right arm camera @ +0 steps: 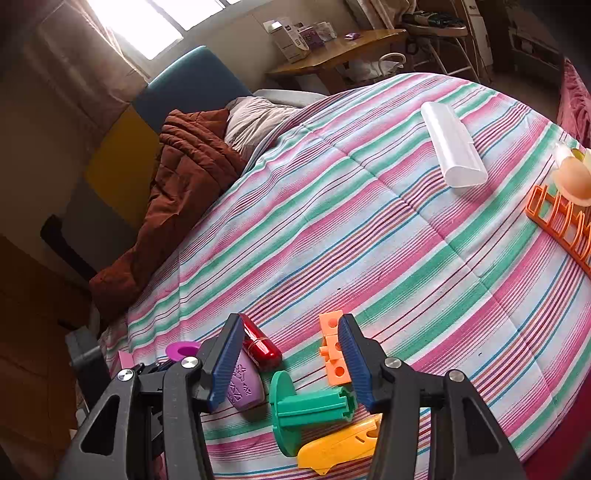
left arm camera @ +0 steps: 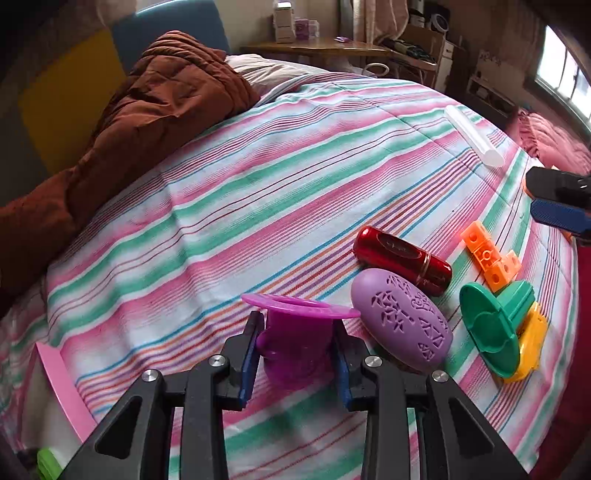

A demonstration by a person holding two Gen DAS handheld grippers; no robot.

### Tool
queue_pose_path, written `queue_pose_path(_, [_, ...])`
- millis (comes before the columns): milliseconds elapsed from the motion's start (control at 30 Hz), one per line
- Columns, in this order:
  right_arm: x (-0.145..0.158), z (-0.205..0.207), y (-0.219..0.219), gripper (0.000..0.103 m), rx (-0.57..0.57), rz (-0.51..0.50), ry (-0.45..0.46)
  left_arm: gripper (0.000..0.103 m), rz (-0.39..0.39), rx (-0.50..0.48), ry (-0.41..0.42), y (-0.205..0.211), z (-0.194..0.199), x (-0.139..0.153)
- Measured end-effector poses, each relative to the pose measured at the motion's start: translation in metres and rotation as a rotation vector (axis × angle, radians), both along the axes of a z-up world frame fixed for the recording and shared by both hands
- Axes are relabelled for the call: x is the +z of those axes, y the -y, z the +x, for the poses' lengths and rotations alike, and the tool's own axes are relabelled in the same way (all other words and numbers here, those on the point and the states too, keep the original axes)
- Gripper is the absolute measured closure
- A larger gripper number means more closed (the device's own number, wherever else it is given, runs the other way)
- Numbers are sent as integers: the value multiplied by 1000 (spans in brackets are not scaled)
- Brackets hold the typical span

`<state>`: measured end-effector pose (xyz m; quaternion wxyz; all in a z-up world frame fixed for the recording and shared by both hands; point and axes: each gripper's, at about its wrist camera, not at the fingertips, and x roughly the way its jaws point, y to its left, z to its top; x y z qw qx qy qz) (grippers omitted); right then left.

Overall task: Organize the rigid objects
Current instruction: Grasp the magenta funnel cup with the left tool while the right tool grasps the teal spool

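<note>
Daylight from blown-out window, fisheye bending, dark vignetted corners

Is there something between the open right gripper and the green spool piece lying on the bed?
Nothing visible blocks it. The right gripper is open above the green spool, with only striped bedcover between. The orange block and yellow piece lie close beside it.

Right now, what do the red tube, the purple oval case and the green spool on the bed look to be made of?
Red tube: glossy, metallic-looking shell with sharp highlights; lacquered plastic or metal, cannot tell which.
Purple oval case: matte plastic or rubbery material, dull sheen, pattern cut into its face.
Green spool: hard moulded plastic, smooth and slightly shiny, with crisp ribs and a flange.
</note>
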<state>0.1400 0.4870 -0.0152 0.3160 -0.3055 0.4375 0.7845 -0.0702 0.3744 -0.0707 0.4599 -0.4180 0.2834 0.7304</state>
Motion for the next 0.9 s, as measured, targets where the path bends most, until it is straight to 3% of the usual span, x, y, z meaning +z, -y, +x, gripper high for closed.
queue_pose_path(367, [-23,12,-15,50,-23,-140,36,68,130,183,64,76,48,36])
queue_pose_path(600, [-40,-10,0,50,113,-199,124,68,179,238,33,124,69,57])
queue_pose_path(733, [-45,-28,13,47,253,-293,13,68,202,261,41,145,78,64])
queue_pose_path(900, [-47,-37,21,47,324,-341,-36,68,219,270,21,164,90,71])
